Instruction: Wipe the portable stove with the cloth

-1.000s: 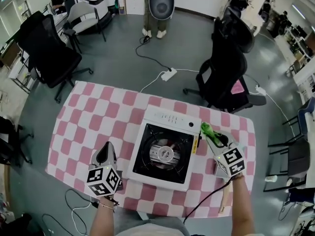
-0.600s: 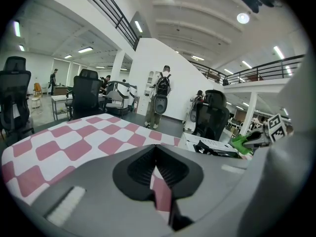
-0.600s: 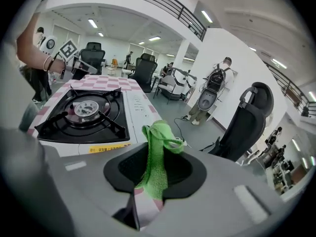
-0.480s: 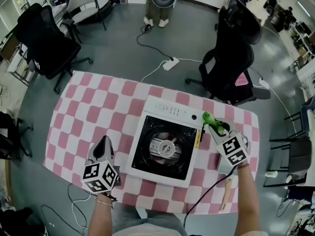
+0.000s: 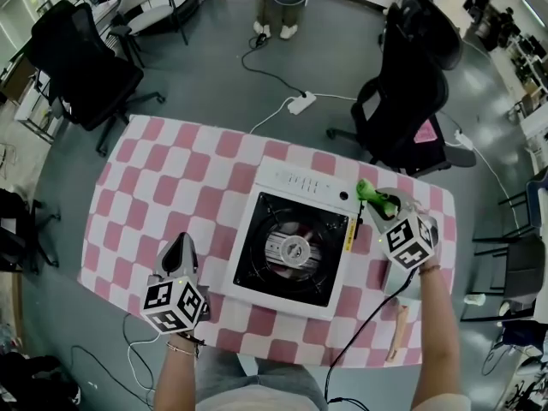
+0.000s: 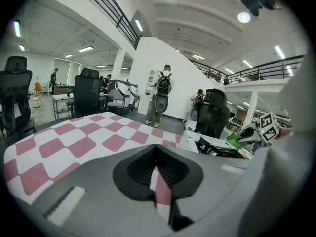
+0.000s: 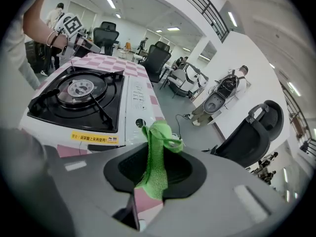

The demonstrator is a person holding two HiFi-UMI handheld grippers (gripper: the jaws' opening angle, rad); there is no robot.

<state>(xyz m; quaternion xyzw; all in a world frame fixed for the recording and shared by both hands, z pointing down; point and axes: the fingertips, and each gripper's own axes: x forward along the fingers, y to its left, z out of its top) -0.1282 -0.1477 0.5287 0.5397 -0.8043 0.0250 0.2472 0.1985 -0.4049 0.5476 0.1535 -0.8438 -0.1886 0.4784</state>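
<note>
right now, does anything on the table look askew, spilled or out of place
Nothing stands out. The portable stove sits flat on the checked tablecloth, with no spill visible. The green cloth is bunched in the jaws of the right gripper near the stove's far right corner, which fits wiping.

The portable stove (image 5: 291, 251) sat on the table (image 5: 154, 187), just right of the frame's centre. At the stove's upper right corner, the right gripper (image 5: 378, 200) held the cloth (image 5: 368, 191). The left gripper (image 5: 181, 245) was over the table at lower left, beside the stove but apart from it. Behind the table, in the upper frame, a power strip (image 5: 300, 103) lay on the floor (image 5: 214, 75) between a left chair (image 5: 81, 71) and a right chair (image 5: 407, 101).
</note>
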